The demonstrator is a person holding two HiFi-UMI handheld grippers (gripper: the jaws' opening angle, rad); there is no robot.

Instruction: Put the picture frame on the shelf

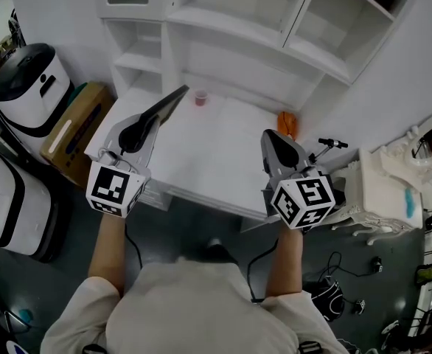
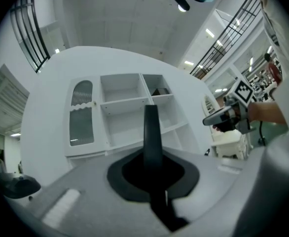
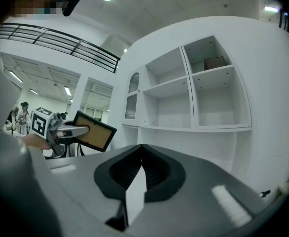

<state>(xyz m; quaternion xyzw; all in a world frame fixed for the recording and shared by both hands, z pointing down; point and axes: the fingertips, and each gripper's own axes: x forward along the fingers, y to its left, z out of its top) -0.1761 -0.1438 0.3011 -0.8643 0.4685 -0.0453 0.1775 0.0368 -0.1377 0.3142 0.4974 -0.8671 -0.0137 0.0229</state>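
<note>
My left claw (image 1: 148, 122) pinches the picture frame (image 1: 170, 102) by one edge. It holds the frame in the air above the white tabletop (image 1: 208, 150), short of the shelf (image 1: 227, 21). My right claw (image 1: 275, 142) hovers alongside, jaws pressed together on nothing. With the grip so far to one side, I judge the frame likely to swing about the pads, so the lift wants to be slow and level. I would turn the flat face toward the room and steer it into an open compartment, well clear of the upright divider. The bottom edge should touch the board first, and the frame should lean on the back wall before the pads let go. The right claw could steady the free corner. Seen edge-on from the left claw, the frame is a thin, stiff, dark slat. From the right claw it is a flat rectangle with a narrow black border around a matt tan panel. The shelf is smooth, white-painted board with square-cornered open bays, plus one arched door with a glazed-looking panel (image 2: 81, 113), and it probably offers little friction. A small pink cup (image 1: 200, 97) stands at the back of the tabletop, clear of the path.
</note>
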